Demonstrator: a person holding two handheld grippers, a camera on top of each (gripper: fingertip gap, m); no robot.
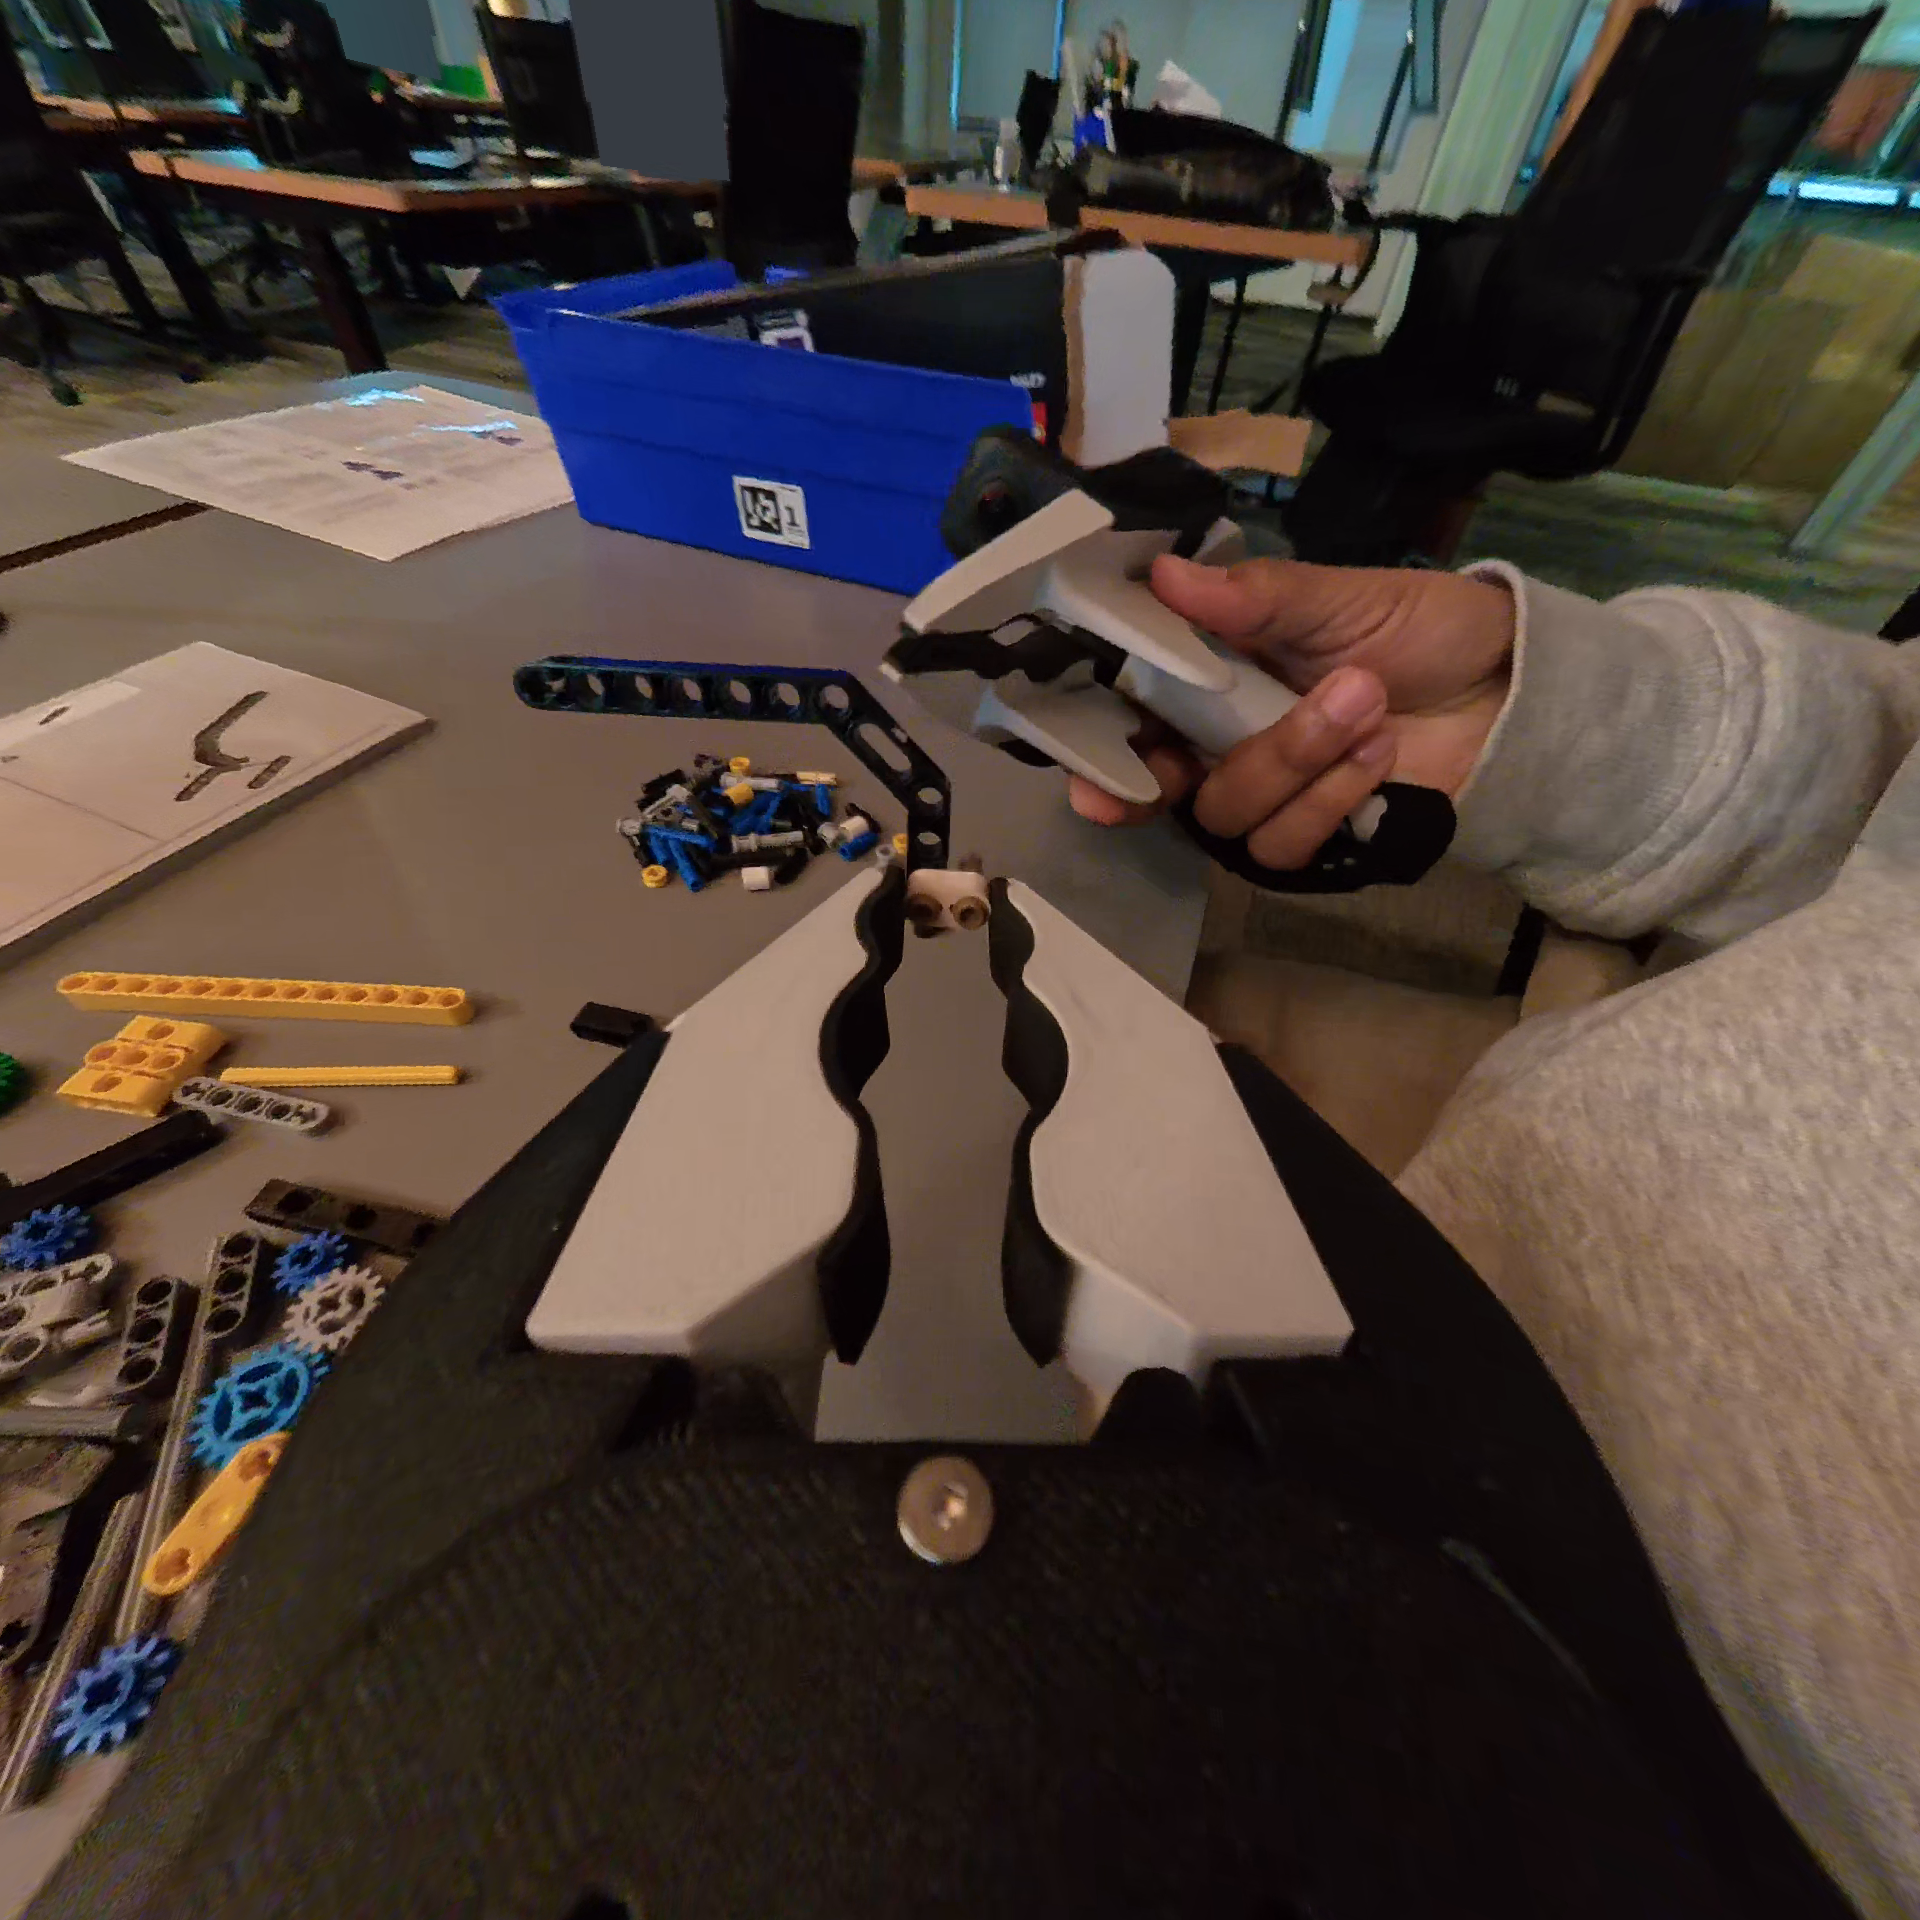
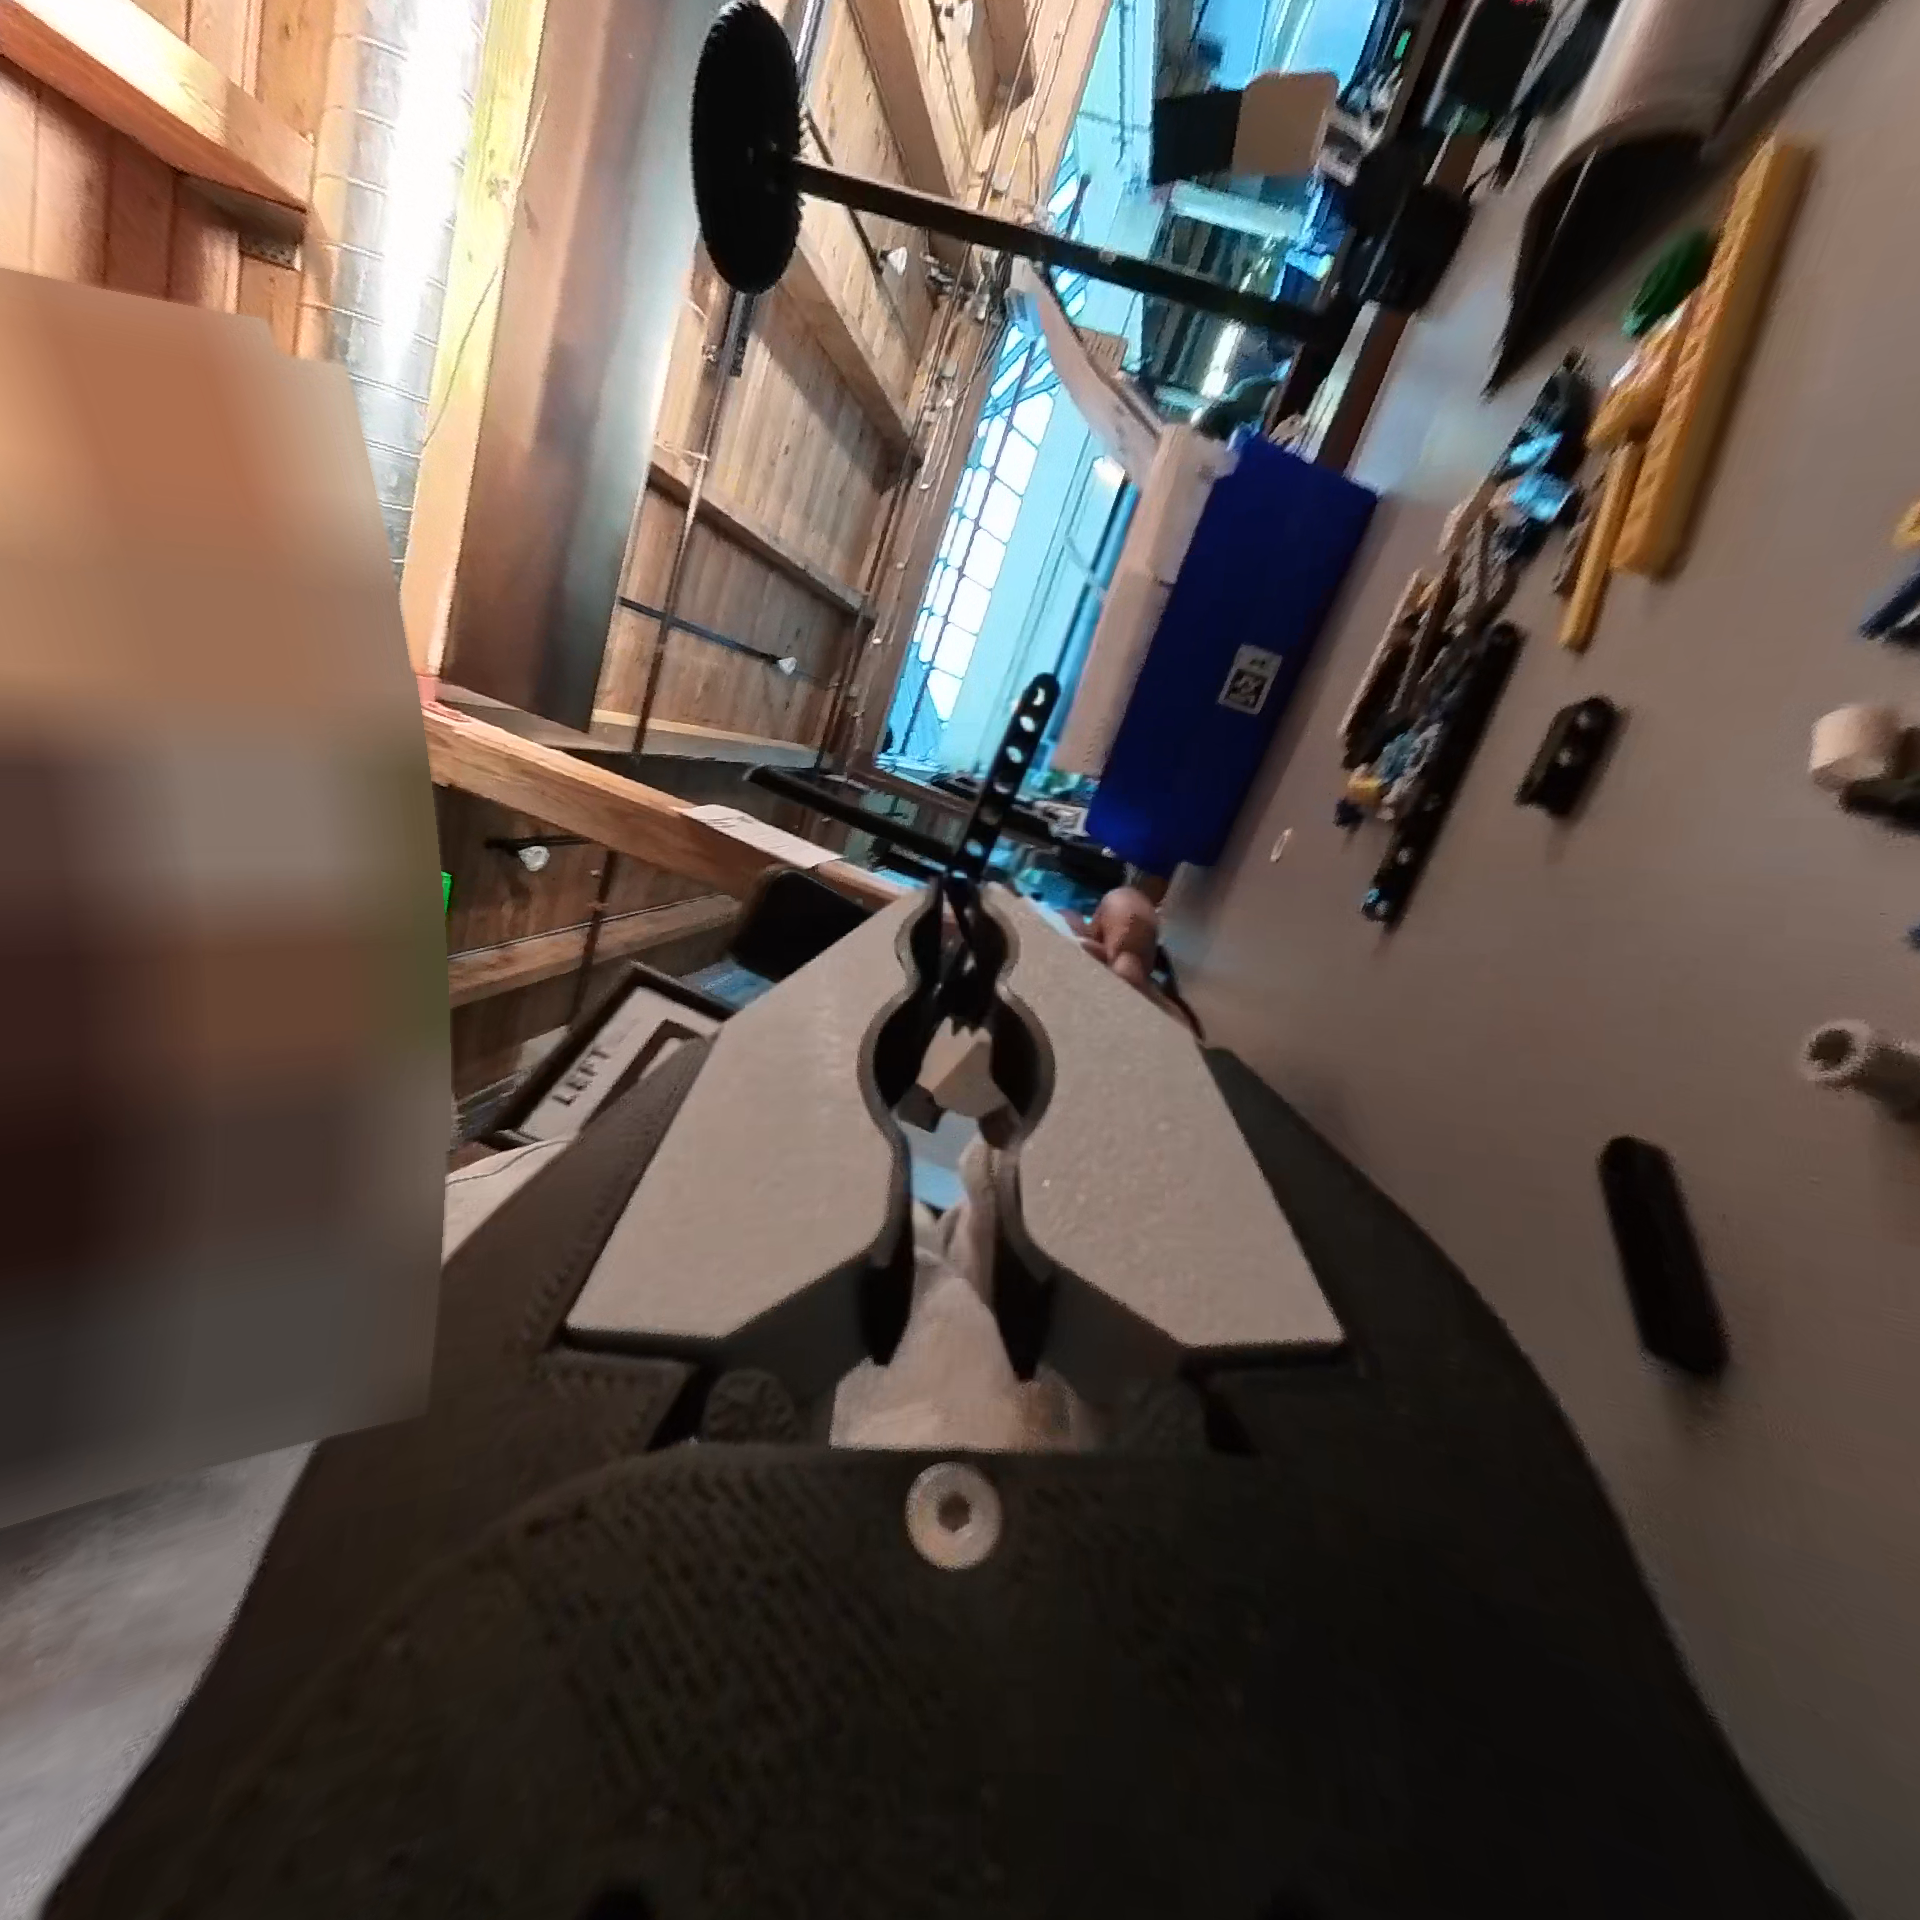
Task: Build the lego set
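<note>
A black bent beam (image 1: 717,694) is held up above the grey table (image 1: 468,894). A white connector (image 1: 951,904) sits on the end of its short arm. My left gripper (image 1: 943,896) is shut on that connector at its fingertips. My right gripper (image 1: 896,661), held in a hand, points left and is shut at the beam's bend. In the right wrist view, which is turned sideways, my right gripper (image 2: 958,914) has the beam (image 2: 1023,727) running out from its tips. The white connector (image 2: 961,1075) shows through the finger gap.
A pile of small pins (image 1: 738,816) lies under the beam. Yellow beams (image 1: 260,997), blue gears (image 1: 249,1403) and black and grey parts lie at the left. An instruction booklet (image 1: 177,748), paper sheets (image 1: 332,468) and a blue bin (image 1: 748,436) stand farther back. Left tips to right tips: about 5 centimetres.
</note>
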